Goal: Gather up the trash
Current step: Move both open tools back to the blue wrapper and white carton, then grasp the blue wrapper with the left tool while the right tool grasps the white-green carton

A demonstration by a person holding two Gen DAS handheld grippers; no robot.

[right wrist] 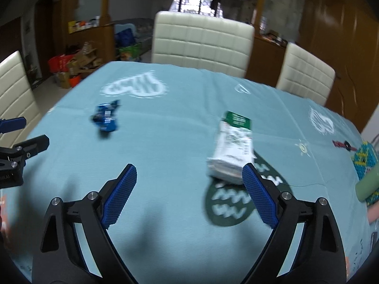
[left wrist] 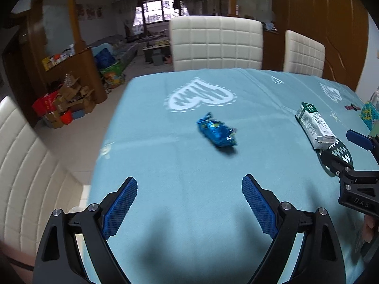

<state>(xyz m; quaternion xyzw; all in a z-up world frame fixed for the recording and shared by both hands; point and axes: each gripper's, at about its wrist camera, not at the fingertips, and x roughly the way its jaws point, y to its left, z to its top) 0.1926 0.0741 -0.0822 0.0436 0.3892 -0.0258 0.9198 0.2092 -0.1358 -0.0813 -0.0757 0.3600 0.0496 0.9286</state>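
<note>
A crumpled blue foil wrapper [left wrist: 216,131] lies on the light blue tablecloth [left wrist: 180,165], ahead of my left gripper [left wrist: 189,203], which is open and empty above the cloth. A flattened white and green carton [left wrist: 315,125] lies to the right. In the right wrist view the carton [right wrist: 233,151] lies just ahead of the right finger of my right gripper [right wrist: 189,189], which is open and empty. The wrapper [right wrist: 105,117] lies far left there. The right gripper also shows at the left wrist view's right edge [left wrist: 350,156], the left gripper at the right wrist view's left edge [right wrist: 14,135].
White padded chairs [left wrist: 216,43] stand along the table's far side and one [left wrist: 21,165] at the left. A knitted blue-yellow item [right wrist: 364,163] and a small red-black object [right wrist: 343,144] lie at the table's right. Cardboard boxes [left wrist: 64,104] clutter the floor far left.
</note>
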